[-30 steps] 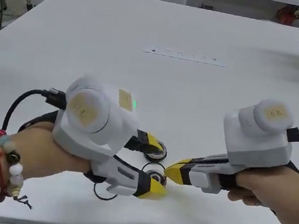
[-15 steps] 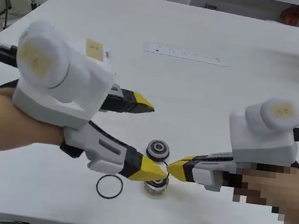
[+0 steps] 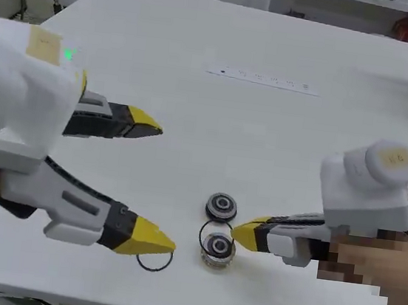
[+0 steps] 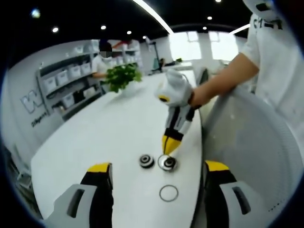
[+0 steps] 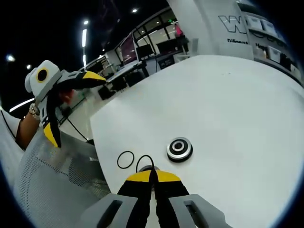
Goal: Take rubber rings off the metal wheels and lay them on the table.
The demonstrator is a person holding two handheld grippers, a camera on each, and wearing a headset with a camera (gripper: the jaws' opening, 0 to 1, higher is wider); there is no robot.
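Reading wall sign (image 4: pixel 29 102): big "W", rest blurred
L gripper (image 3: pixel 164 186): spread wide, empty
R gripper (image 3: pixel 237 235): clenched, seemingly on black rubber ring (image 3: pixel 201 232)
Metal wheels (image 3: pixel 221 205): 2, round, on white worktop (image 3: pixel 200 63)

Big letter W (image 4: pixel 27 101) on the far wall (image 4: pixel 16 80), up left of the left claw (image 4: pixel 157 167). Beyond the right claw (image 5: pixel 152 176), upper right, it reads W with "Diligen…" in small print (image 5: pixel 241 42) beneath. The stickers (image 3: pixel 42 43) on the claws are too blurred to read.
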